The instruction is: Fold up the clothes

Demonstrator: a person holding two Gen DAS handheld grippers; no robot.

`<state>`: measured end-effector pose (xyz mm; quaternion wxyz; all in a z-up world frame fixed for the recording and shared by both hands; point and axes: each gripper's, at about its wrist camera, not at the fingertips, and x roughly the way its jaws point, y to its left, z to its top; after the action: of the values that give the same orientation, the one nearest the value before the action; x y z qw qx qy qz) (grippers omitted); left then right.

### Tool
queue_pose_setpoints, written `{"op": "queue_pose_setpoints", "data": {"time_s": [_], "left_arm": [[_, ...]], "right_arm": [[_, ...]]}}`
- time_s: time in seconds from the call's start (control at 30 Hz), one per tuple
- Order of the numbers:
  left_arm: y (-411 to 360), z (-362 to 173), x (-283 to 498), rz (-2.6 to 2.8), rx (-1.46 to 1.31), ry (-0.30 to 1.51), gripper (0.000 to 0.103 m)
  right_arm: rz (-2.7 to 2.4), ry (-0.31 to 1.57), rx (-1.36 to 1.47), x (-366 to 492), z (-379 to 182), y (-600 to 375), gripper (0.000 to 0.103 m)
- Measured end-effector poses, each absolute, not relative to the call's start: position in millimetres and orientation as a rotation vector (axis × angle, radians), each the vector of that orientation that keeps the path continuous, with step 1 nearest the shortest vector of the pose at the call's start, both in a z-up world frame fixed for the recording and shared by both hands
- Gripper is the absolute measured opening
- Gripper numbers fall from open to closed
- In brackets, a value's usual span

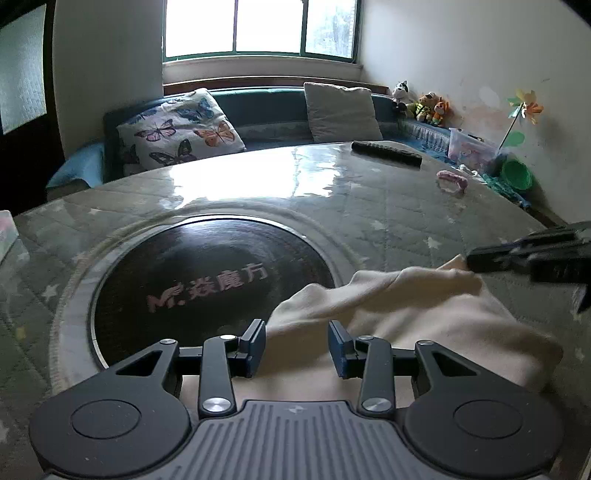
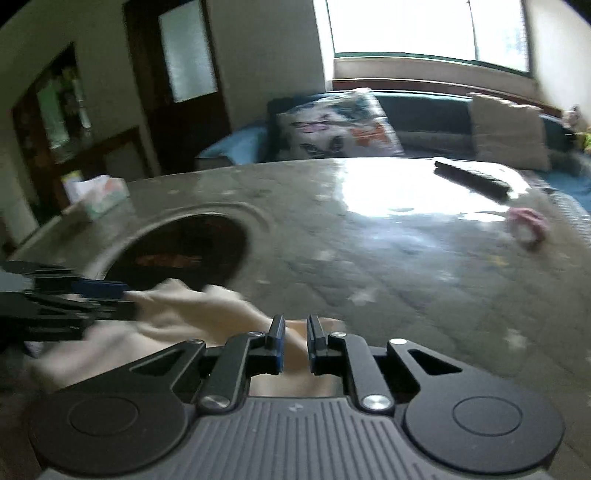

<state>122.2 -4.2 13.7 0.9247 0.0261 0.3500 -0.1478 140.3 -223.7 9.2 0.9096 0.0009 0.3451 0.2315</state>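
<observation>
Daylight from a wide window (image 1: 260, 27) falls on a round table under a quilted, star-printed cover (image 1: 424, 206) with a glossy film over it.

Left wrist view: the left gripper (image 1: 296, 343) has its blue-padded jaws standing apart, with the cream-coloured soft cloth garment (image 1: 406, 317) lying between and ahead of them; neither pad visibly presses on it. Just ahead to its left sits a black round disc with pink lettering (image 1: 210, 280). At the right edge the right gripper (image 1: 476, 260) meets a raised fold of the garment, blurred.

Right wrist view, blurred: the right gripper (image 2: 295, 345) has its jaws close together with a narrow gap where cloth shows; whether they pinch it I cannot tell. Only here is a tissue box (image 2: 99, 195), far to its left. The left gripper (image 2: 125, 299) reaches onto the garment (image 2: 192, 310) from the left.
</observation>
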Motion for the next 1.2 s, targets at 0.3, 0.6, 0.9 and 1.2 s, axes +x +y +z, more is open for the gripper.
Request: {"op": "queue_pose_setpoints", "data": {"time_s": [0.3,0.6,0.9,1.2], "left_arm": [[4,6,145,-0.239,0.001,0.768,0.043],[3,23,104,-0.225,0.046,0.686,0.088],[7,25,50,-0.153,0.106,0.63,0.1],[33,2,34,-0.031,0.032,0.692,0.101]], "right_arm": [[0.549,0.785,-0.056,175,-8,-184,0.01],[0.517,0.73,-0.017,138,16,-219,0.016],[0.601,0.678,0.004,73,16,-224,0.043],[0.626,0.712,0.089,67,-9,-235,0.047]]}}
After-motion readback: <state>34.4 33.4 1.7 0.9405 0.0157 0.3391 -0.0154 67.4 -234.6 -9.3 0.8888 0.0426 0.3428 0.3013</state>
